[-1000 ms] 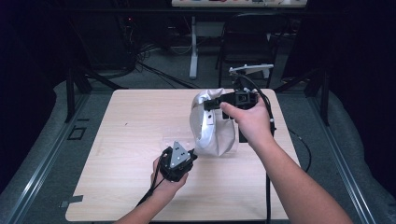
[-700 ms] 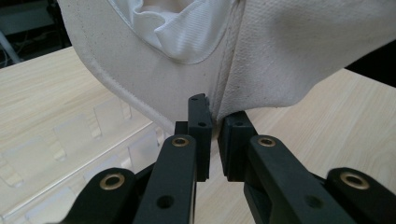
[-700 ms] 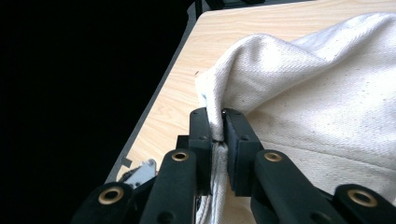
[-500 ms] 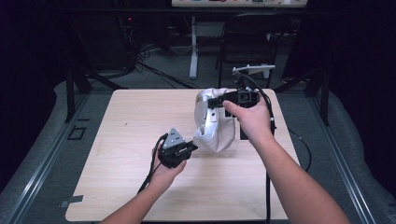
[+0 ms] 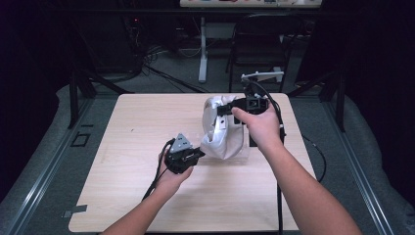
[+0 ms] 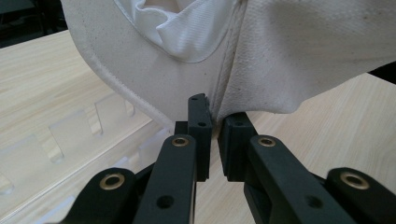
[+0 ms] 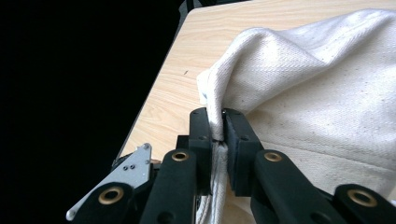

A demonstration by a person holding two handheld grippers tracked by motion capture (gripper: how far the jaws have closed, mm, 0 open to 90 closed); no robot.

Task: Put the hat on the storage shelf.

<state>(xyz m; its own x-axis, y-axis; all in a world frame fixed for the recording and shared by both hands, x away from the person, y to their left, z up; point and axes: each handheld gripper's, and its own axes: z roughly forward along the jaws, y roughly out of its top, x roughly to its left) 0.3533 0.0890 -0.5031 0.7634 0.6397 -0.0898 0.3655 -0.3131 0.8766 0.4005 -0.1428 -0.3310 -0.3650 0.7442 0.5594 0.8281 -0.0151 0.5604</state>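
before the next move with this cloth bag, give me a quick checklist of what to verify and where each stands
1. Left gripper clamped on the cloth bag at its lower seam: ok.
2. Right gripper clamped on the bag's upper edge: ok.
3. Bag mouth held open between the two grips: ok.
4. Bag lifted off the table: not ok, its bottom rests on the wood.
5. Anything inside the bag: cannot tell.
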